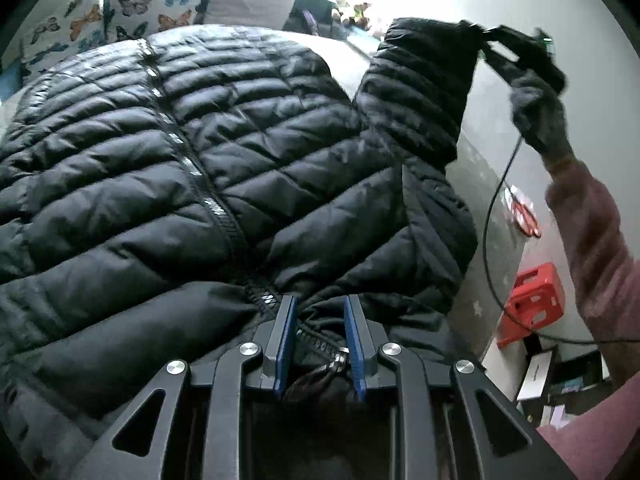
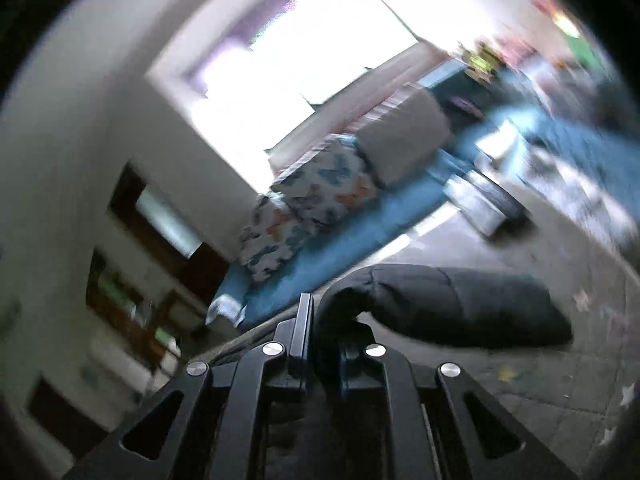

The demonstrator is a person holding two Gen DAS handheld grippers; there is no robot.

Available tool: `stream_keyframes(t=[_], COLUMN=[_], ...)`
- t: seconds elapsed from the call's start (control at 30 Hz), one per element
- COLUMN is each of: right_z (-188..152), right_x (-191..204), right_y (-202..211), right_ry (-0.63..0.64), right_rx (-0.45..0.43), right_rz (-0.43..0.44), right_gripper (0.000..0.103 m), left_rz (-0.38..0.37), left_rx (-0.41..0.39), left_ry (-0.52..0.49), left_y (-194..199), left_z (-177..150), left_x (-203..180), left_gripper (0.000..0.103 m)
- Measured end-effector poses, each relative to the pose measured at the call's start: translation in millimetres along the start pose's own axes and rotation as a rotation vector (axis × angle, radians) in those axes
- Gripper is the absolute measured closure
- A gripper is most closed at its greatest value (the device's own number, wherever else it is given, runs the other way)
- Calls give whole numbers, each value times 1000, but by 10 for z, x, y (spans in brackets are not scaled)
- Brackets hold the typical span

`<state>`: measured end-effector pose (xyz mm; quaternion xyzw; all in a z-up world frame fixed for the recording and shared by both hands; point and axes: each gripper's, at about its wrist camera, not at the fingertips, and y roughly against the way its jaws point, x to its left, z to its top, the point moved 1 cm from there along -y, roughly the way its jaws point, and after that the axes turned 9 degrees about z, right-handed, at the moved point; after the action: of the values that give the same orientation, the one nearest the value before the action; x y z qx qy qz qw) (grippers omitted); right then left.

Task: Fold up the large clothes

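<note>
A black quilted puffer jacket (image 1: 200,140) lies spread out, its zipper (image 1: 192,168) running down the middle. My left gripper (image 1: 320,320) is shut on the bunched jacket edge by the zipper pull, blue pads on either side of the fabric. The jacket's right sleeve (image 1: 416,92) is lifted up. My right gripper (image 1: 486,36), held by a grey-gloved hand (image 1: 540,116), pinches its cuff. In the blurred right wrist view the right gripper (image 2: 324,320) is shut on the dark sleeve (image 2: 460,304), which trails off to the right over the floor.
Butterfly-print cushions (image 1: 132,8) and a grey cushion (image 1: 248,4) sit on a teal bench (image 2: 320,252) beyond the jacket. A red crate (image 1: 536,296) stands at the right, with a black cable (image 1: 492,240) hanging in front of it. A pink sleeve (image 1: 592,240) fills the right edge.
</note>
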<state>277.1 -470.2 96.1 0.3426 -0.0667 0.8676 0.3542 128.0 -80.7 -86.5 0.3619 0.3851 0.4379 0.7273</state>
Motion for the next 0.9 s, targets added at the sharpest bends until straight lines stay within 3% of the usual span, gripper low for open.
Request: stream_keyframes(t=[0.17,0.23,0.37,0.47,0.6,0.77,0.83,0.9], right_z=[-483,-742,-1653,-2406,-3291,-3662,-3630,-3500], right_x=[1350,1688,2407,2634,2571,2486,2600,2740], right_y=[-47,-141,-432,-657,-986,-1059,-930,-792], right_ry=[305,378,618,790,918,939,978,965], right_rx=[107,174,358,495,689,752,728,710], right_rz=[78,98,99,49,-34,-92,-78,-12], right_gripper=[90,90,90,90,88,83,82,75], left_rz=[52,80,107,122,106,81,74,84], left_rx=[-94,-122,-164,-175,-183,-179,-190,-197], left_ry=[62,103,198,245,288,310,305,295], left_y=[449,593,834,940,1016,998,1013,1017], left_z=[-150,-223,-445,-630,-871,-957,-929,-889], left_x=[242,380,700,871,1009,1026,1002,981], left_gripper=[76,76,76,76,76,76,76,76])
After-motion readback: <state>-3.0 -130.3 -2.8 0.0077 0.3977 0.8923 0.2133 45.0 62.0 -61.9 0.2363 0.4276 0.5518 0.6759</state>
